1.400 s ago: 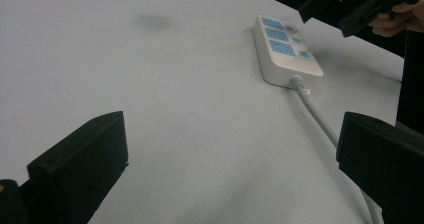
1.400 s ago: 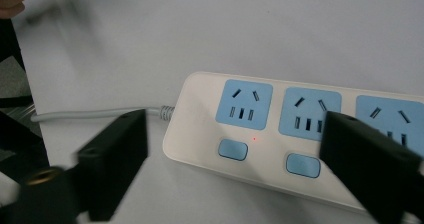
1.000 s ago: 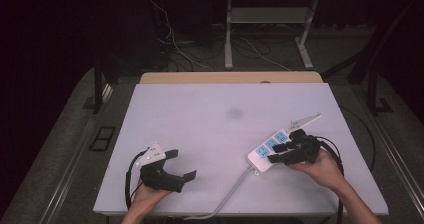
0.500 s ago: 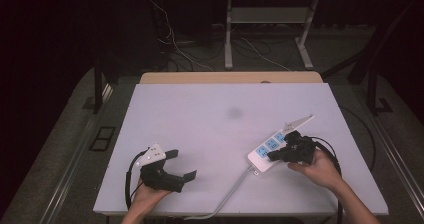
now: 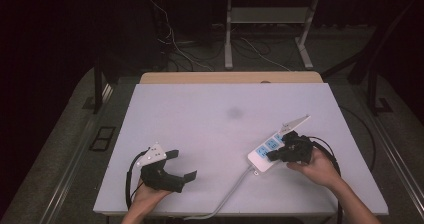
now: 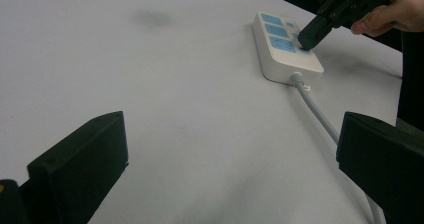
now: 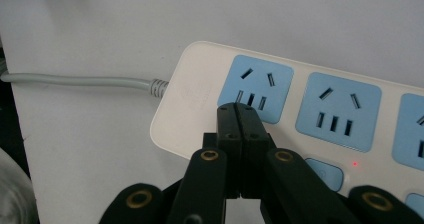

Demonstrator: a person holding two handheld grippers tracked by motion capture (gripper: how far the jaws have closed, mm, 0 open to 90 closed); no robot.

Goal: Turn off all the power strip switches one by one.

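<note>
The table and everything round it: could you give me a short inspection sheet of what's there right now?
Surface: white table, bare apart from a faint grey smudge.
Job's things: white power strip with blue sockets lies flat at the right; a small red light glows by its switch.
Clutter: nothing seen.
Grippers: right gripper has its jaws shut together, nothing between them, tips over the strip's cord end, beside the nearest socket; contact cannot be told. Left gripper rests at the near left, jaws wide open and empty.
Cables: the strip's grey cord runs off the near edge; a black cable loops behind each gripper.
Surroundings: dark floor, loose wires and metal legs beyond the table.
</note>
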